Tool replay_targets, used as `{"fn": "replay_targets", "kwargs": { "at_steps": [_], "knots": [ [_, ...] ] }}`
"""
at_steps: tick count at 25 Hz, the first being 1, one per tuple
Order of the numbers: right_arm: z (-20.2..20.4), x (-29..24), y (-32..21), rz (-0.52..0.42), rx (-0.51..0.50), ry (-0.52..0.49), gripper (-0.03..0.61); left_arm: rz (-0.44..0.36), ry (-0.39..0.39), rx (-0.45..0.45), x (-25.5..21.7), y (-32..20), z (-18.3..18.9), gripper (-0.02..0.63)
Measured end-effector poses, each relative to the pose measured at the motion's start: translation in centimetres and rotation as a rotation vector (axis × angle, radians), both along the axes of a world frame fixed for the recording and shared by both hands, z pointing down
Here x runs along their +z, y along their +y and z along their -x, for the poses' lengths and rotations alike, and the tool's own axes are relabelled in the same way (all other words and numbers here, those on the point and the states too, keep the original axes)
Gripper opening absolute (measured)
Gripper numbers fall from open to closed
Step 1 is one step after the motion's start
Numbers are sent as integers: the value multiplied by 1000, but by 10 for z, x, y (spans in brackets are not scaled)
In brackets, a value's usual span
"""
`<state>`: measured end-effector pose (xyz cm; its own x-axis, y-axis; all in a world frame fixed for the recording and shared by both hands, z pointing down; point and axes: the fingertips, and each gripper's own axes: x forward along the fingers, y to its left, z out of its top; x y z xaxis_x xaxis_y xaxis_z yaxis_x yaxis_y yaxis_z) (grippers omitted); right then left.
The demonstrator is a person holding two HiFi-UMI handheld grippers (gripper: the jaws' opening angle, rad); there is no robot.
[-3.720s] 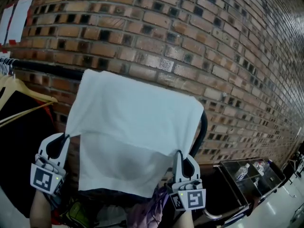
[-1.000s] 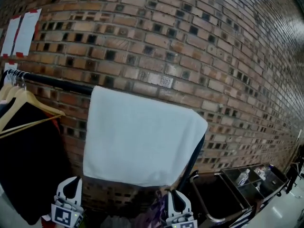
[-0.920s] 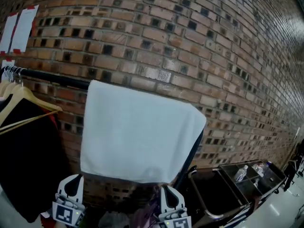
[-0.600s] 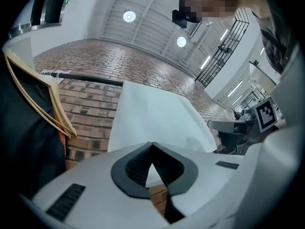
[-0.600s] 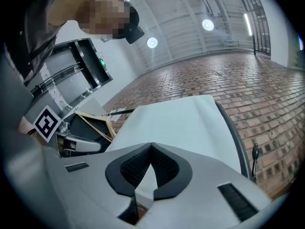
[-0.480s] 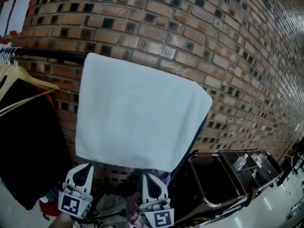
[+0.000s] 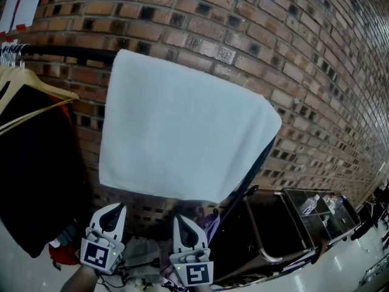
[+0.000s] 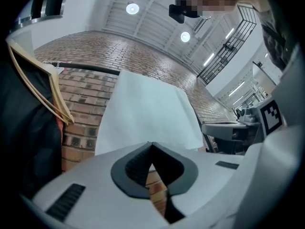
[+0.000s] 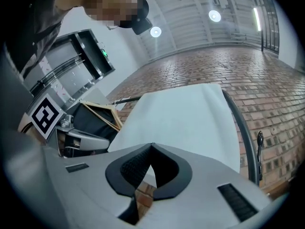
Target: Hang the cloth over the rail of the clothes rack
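The white cloth (image 7: pixel 182 132) hangs draped over the black rail (image 7: pixel 67 53) of the clothes rack, in front of the brick wall. Nothing touches it. Below its lower edge, my left gripper (image 7: pixel 115 207) and right gripper (image 7: pixel 180 219) point upward, close side by side. Both are shut with nothing between their jaws. In the left gripper view the cloth (image 8: pixel 147 113) and rail (image 8: pixel 90 69) show beyond the shut left gripper (image 8: pixel 151 144). In the right gripper view the cloth (image 9: pixel 186 118) fills the middle above the shut right gripper (image 9: pixel 151 146).
Wooden hangers (image 7: pixel 36 102) with a black garment (image 7: pixel 30 163) hang on the rail at the left. The rack's curved end post (image 7: pixel 249 175) drops at the cloth's right. A dark cart (image 7: pixel 267 236) and a glass case (image 7: pixel 316 208) stand at the lower right. Loose clothes (image 7: pixel 206 224) lie under the rack.
Earlier both grippers held the cloth's lower corners. They have let go, dropped below the cloth and come closer together. The cloth now hangs flat and free.
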<state>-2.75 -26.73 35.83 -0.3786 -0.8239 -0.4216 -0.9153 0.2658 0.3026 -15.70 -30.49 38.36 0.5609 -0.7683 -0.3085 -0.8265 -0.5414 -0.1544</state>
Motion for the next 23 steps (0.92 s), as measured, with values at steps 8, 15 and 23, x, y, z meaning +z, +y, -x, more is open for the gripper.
{"fn": "replay_targets", "kwargs": {
  "at_steps": [8,15,23],
  "knots": [
    [-2,32,-18,151,-10,-33,18,98,-7,10,21,-12,-7,12],
    [-6,35,-22,170,-7,-28,18,104,-14,7,22,-16,-12,12],
    [-10,42,-33,199,-5,-30,18,150,-5,22,31,-26,-19,12]
  ]
}}
